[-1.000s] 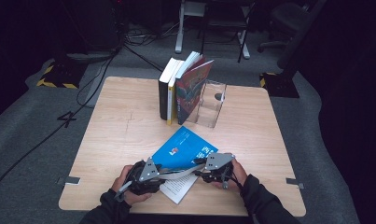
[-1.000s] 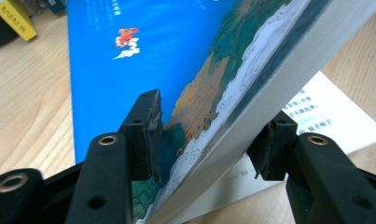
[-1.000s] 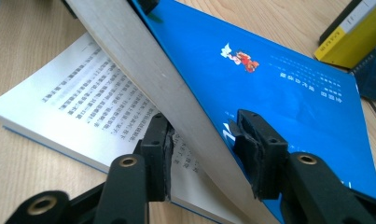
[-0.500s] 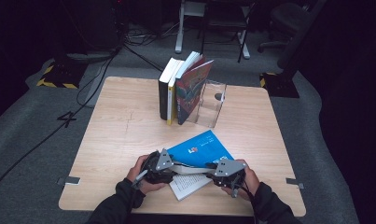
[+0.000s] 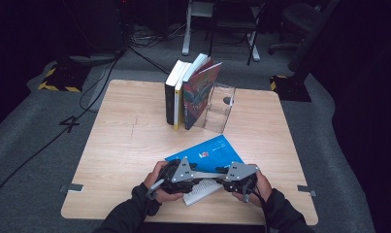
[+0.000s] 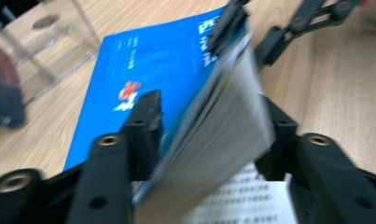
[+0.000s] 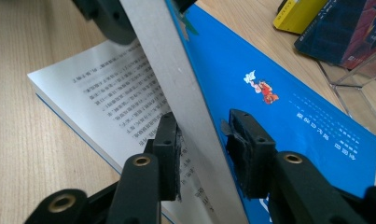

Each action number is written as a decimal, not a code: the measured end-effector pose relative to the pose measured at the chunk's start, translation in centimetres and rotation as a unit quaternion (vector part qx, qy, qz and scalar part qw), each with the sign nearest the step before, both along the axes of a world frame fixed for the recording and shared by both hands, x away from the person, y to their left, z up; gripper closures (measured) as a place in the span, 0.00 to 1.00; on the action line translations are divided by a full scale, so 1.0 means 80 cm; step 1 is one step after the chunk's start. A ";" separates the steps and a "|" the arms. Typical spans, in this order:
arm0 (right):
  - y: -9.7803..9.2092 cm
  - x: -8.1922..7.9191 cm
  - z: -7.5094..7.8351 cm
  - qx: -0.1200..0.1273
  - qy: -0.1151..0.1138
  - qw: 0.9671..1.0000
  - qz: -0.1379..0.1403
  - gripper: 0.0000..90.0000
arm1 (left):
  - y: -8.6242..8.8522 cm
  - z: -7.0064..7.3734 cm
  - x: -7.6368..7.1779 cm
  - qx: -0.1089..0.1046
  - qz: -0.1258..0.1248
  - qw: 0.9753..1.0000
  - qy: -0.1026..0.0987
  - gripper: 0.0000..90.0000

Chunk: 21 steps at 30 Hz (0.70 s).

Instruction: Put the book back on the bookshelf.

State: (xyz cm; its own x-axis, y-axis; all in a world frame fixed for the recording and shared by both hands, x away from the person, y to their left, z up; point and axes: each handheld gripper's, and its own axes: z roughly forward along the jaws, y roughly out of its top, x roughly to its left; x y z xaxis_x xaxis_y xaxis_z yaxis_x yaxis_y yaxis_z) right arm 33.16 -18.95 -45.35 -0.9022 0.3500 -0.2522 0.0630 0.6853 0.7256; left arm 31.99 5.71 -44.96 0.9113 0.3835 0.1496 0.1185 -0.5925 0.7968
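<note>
You had the blue-covered paperback book [image 5: 208, 156] lying open near the bench's [image 5: 125, 145] near edge, with both left tongs [image 6: 209, 126] and right tongs [image 7: 202, 140] pinching its raised block of pages, so you needed even, matched lifting to avoid creasing.

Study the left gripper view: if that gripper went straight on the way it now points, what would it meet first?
The left gripper already straddles the lifted pages of the blue book. Straight ahead along those pages sits the right gripper, probably the first thing met, though depth is unclear.
</note>
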 end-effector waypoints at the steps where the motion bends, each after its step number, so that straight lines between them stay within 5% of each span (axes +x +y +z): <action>1: -0.001 0.001 -0.001 0.002 0.000 1.000 0.003 0.70 | 0.001 -0.001 0.001 -0.001 -0.007 1.000 0.004 0.65; 5: -0.012 0.010 -0.004 0.031 0.017 0.999 0.017 0.61 | 0.006 -0.002 0.002 -0.003 -0.017 1.000 0.008 0.73; 11: -0.048 0.031 -0.010 0.045 0.046 0.998 0.004 0.51 | 0.020 -0.006 0.008 -0.021 -0.021 0.999 0.026 0.74; 21: -0.076 0.042 -0.021 0.047 0.035 0.998 -0.016 0.44 | 0.053 -0.006 0.016 -0.029 -0.026 0.998 0.046 0.73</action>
